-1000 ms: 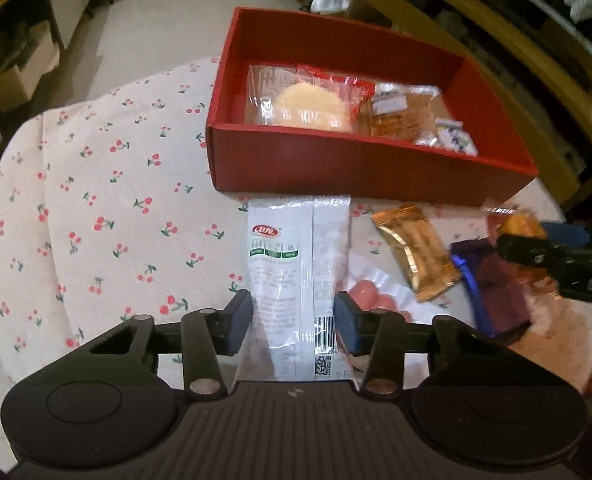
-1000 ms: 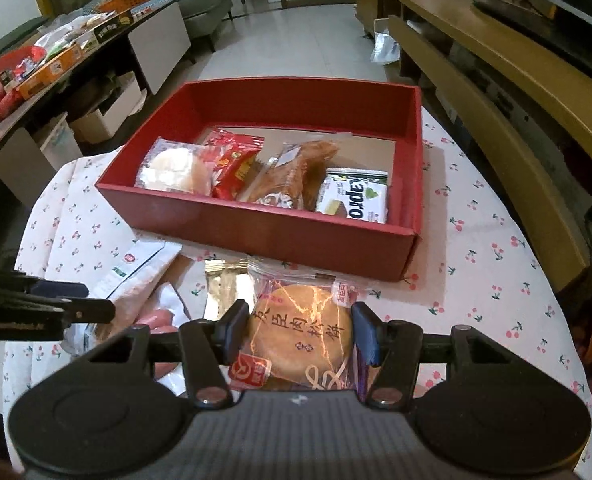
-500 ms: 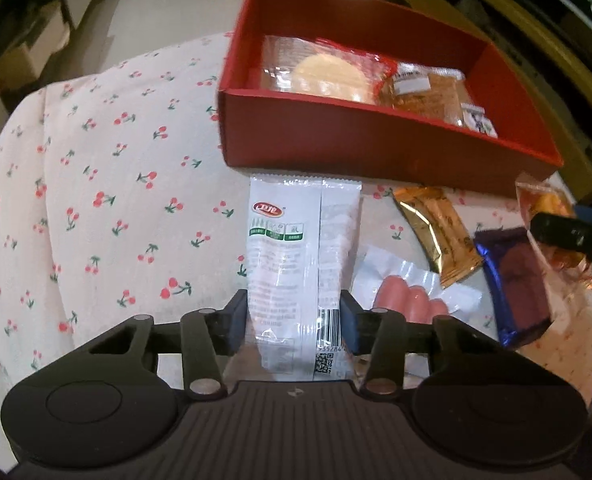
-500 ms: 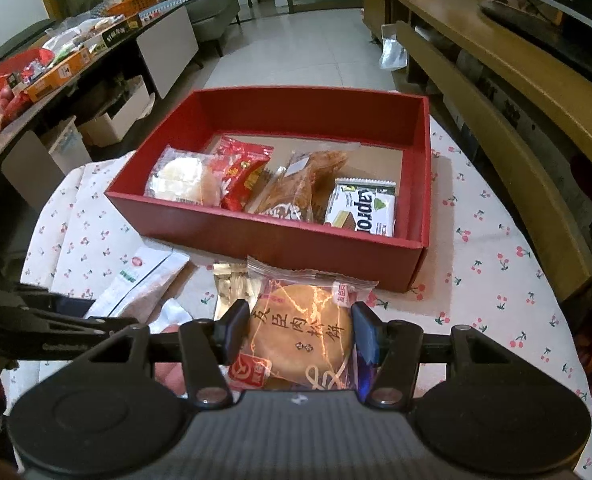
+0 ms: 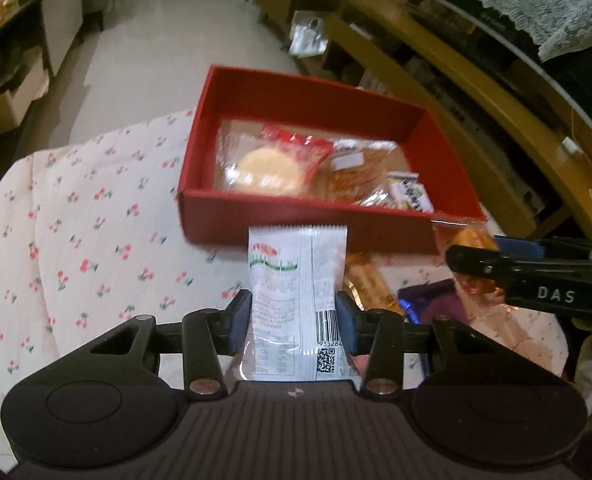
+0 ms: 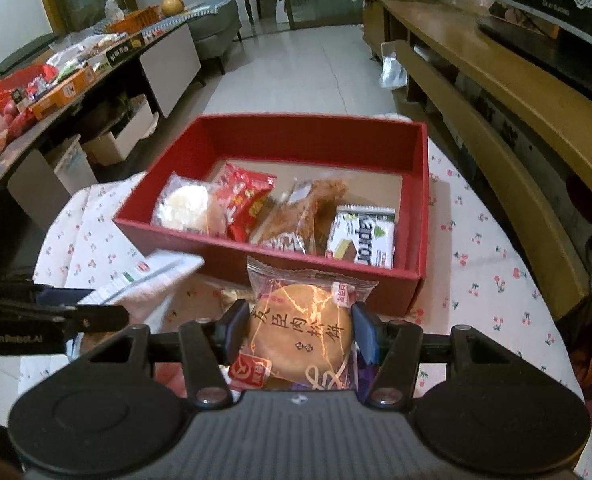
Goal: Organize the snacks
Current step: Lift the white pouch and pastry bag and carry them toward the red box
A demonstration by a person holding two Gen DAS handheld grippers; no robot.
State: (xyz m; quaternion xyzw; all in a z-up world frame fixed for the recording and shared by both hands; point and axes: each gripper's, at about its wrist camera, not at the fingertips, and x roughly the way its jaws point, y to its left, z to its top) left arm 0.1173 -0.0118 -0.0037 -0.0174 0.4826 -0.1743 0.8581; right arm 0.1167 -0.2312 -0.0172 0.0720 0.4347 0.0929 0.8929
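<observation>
Left tongs (image 5: 293,322) clamped on white snack packet (image 5: 296,292), lower centre of left view; packet upright between the pads, top edge overlapping the near wall of red box (image 5: 223,220). Same packet in right view at lower left (image 6: 151,280), lifted off the tabletop (image 5: 75,240).

Right tongs (image 6: 296,330) clamped on round pastry in clear wrapper (image 6: 302,330), lower centre of right view, just in front of the box's near wall (image 6: 336,280). In left view, same tongs (image 5: 472,258) enter from right edge, orange wrapper showing at the tips.

Box in frame centre, holding four items along its near side: pale round cake (image 6: 183,210), red packet (image 6: 247,204), brown pastry (image 6: 300,216), green-white wafer pack (image 6: 362,236).

Loose on cherry-print tabletop, lower right of left view: gold wrapper (image 5: 366,284), purple wrapper (image 5: 432,304), both partly hidden.
</observation>
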